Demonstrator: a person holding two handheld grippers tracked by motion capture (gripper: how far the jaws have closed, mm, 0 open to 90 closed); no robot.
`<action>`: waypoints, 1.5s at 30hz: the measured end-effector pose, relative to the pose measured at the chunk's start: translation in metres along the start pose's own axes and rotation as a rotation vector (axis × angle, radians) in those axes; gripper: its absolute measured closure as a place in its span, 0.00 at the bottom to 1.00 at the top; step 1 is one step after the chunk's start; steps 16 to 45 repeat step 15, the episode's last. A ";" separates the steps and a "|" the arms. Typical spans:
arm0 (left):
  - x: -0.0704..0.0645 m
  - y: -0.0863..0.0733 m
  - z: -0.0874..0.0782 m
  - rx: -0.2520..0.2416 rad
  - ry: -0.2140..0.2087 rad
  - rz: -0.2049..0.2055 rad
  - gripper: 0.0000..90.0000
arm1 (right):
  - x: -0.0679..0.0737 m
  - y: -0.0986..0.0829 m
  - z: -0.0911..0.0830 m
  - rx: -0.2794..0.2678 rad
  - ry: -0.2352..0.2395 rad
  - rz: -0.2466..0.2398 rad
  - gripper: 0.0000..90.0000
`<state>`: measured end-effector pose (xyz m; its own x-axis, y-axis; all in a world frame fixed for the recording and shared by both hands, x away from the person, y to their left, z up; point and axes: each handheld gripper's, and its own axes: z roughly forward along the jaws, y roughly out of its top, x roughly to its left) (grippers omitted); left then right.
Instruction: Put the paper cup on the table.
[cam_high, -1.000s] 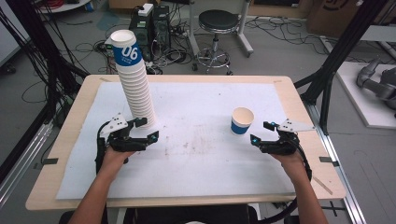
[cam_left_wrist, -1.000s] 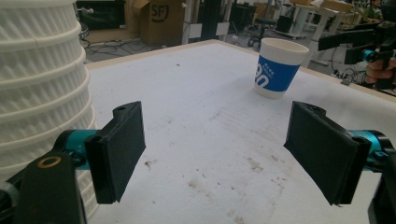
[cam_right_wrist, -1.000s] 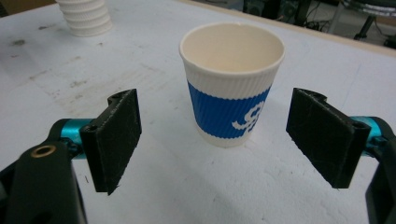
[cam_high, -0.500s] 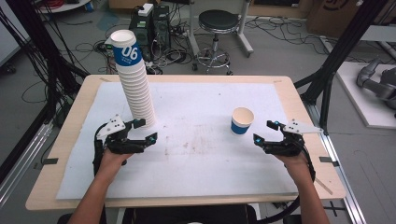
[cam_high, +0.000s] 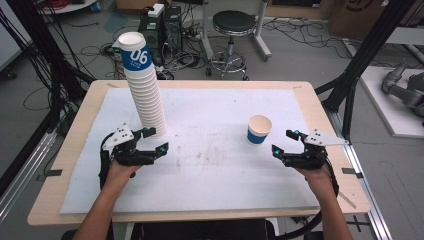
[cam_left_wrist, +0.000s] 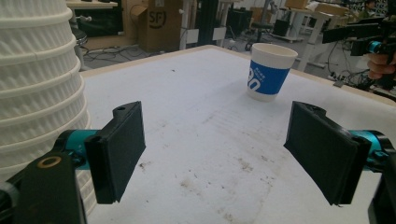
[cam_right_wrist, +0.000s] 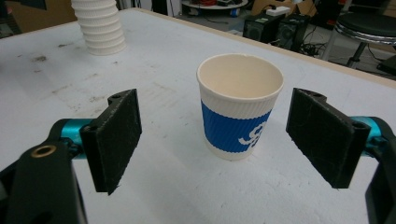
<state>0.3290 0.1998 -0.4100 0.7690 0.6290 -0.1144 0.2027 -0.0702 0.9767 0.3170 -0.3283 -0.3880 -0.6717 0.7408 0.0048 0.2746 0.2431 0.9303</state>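
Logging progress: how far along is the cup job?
Early. Done: one single cup stands apart from the tall cup stack. In hand: nothing; the right tongs are open with that cup between the jaws, untouched. The left tongs are open beside the stack. Left: any grasp.

A wooden table (cam_high: 70, 170) carries a white mat (cam_high: 220, 107) marked with brown stains (cam_high: 210, 152) near its middle. On the grey floor beyond the far edge stand a black round stool (cam_high: 231, 22) and, to its left, 2 black computer towers (cam_high: 161, 22) among loose cables (cam_high: 95, 50). A cardboard box (cam_high: 357, 17) sits far right, and a black frame post (cam_high: 370, 55) slants beside the table's right corner.
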 end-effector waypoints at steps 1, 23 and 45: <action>0.000 0.000 0.000 0.001 0.000 -0.003 0.22 | 0.000 0.000 0.000 0.000 -0.001 0.000 0.20; 0.007 -0.003 0.000 0.009 0.026 -0.016 0.22 | -0.004 -0.002 -0.001 -0.003 -0.007 0.004 0.20; 0.007 -0.003 0.000 0.009 0.026 -0.016 0.22 | -0.004 -0.002 -0.001 -0.003 -0.007 0.004 0.20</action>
